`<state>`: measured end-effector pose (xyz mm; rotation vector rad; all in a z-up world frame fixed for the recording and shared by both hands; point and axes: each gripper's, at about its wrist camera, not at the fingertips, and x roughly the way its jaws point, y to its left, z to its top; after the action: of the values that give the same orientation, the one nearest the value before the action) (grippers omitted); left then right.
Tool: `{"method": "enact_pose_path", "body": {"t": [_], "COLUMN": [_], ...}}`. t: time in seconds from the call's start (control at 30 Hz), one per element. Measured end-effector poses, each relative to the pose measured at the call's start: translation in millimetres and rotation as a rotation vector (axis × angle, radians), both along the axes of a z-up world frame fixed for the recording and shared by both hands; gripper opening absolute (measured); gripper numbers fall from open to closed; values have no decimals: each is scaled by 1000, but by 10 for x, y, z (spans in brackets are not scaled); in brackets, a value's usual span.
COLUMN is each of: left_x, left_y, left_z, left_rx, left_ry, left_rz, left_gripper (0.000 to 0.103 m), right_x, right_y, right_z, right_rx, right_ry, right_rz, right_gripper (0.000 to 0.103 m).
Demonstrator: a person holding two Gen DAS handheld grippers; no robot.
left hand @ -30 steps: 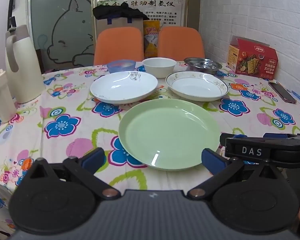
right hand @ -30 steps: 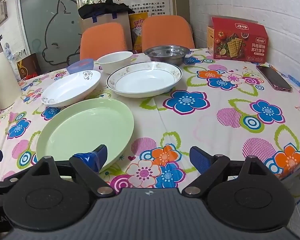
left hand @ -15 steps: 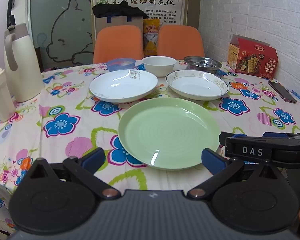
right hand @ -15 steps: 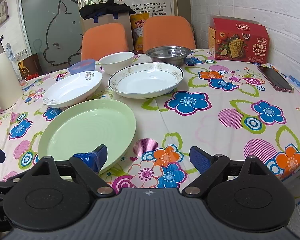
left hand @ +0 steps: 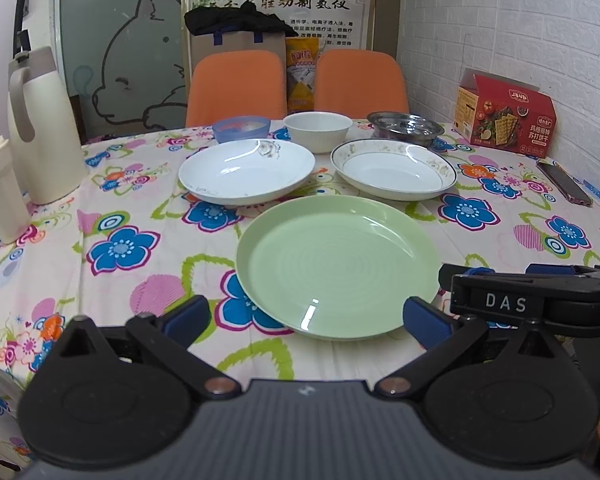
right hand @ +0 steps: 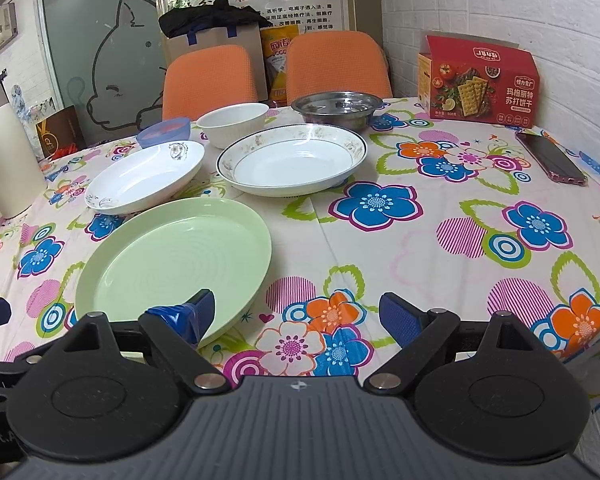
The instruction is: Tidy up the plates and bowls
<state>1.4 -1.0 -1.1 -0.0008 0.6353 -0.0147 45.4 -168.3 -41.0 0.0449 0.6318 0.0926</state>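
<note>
Both the left gripper (left hand: 306, 318) and the right gripper (right hand: 296, 316) hang wide open and empty at the bench's near edge. The green plate (left hand: 338, 266) lies just ahead, unmoved over the last second; nothing is stacked, so organizing has yet to begin.

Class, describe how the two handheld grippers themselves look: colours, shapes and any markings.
Both the left gripper and right gripper have black ribbed bodies, two round black discs, black linkage arms with metal pivots and blue fingertip pads. White "DAS" lettering marks the right one's side.
</note>
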Motion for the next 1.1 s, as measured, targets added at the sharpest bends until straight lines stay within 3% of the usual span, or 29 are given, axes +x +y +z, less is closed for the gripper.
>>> {"method": "enact_pose_path", "body": {"t": [1.1], "left_x": [6], "left_y": [16], "left_z": [-18], "left_rx": [-1], "left_ry": [10], "left_rz": [1], "left_gripper": [103], "right_x": [-9], "right_y": [-2], "right_z": [-20], "right_rx": [-4], "right_ry": [6], "right_rz": [0], "right_gripper": [77]}}
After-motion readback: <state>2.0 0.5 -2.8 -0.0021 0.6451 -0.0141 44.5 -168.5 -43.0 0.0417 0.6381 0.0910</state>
